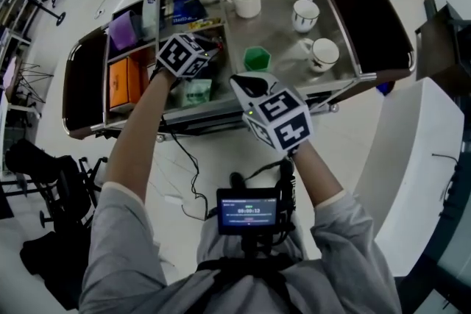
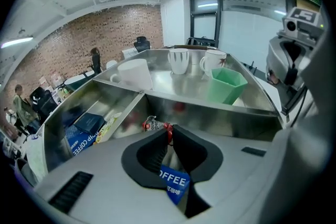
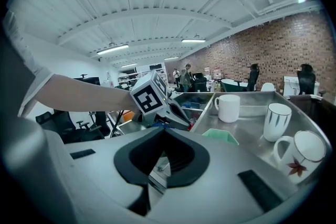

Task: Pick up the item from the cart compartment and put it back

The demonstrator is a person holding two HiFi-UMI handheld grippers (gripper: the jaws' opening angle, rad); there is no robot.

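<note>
The left gripper (image 2: pixel 169 132) pinches a blue coffee packet (image 2: pixel 174 181) above the cart (image 2: pixel 220 115), low in the frame. The right gripper (image 3: pixel 164 131) looks pinched together, probably empty.

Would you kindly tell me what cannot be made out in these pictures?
Left gripper view: the left gripper covers most of the sachet; its print is cut off.
Head view: the cube hides that grip.
Right gripper view: the left gripper blocks much of the compartments of the cart; people behind are too small.
</note>
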